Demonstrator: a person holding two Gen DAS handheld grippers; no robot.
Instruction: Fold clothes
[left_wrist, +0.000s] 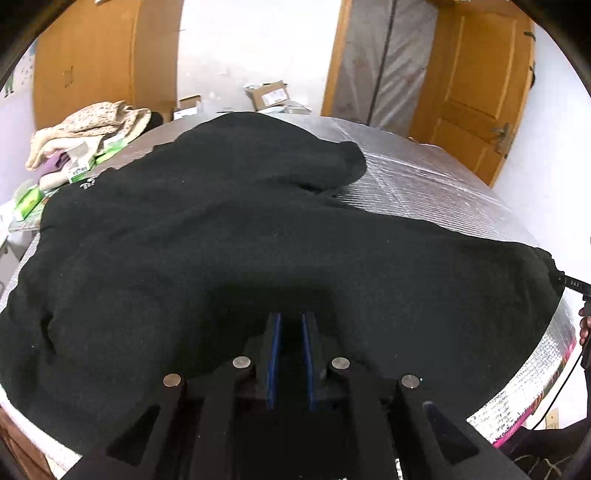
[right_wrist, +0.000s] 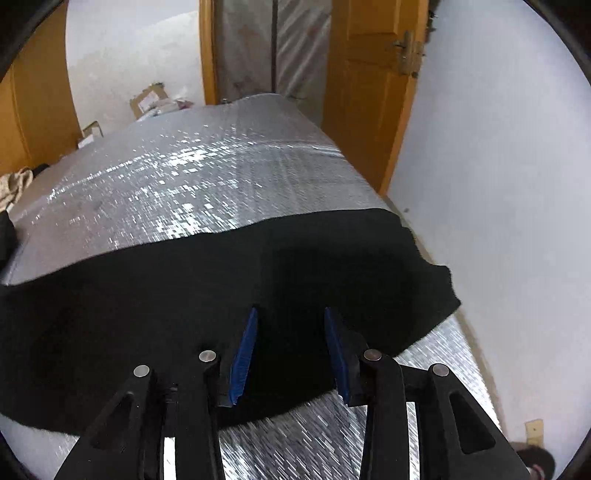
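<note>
Overhead, silver foil table (right_wrist: 207, 177), wooden door (right_wrist: 365, 92).

A garment (left_wrist: 229, 236) lies spread across the table (left_wrist: 436, 177) — its right end reaching the table's right edge. Behind it on the left sits a cloth heap (left_wrist: 92, 125) among small boxes (left_wrist: 79, 168); cardboard boxes (left_wrist: 269, 94) stand beyond the far edge.

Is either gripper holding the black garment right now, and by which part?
Cannot tell. Both the left gripper and right gripper are at the black garment, jaws apart; no pinched fold visible.
</note>
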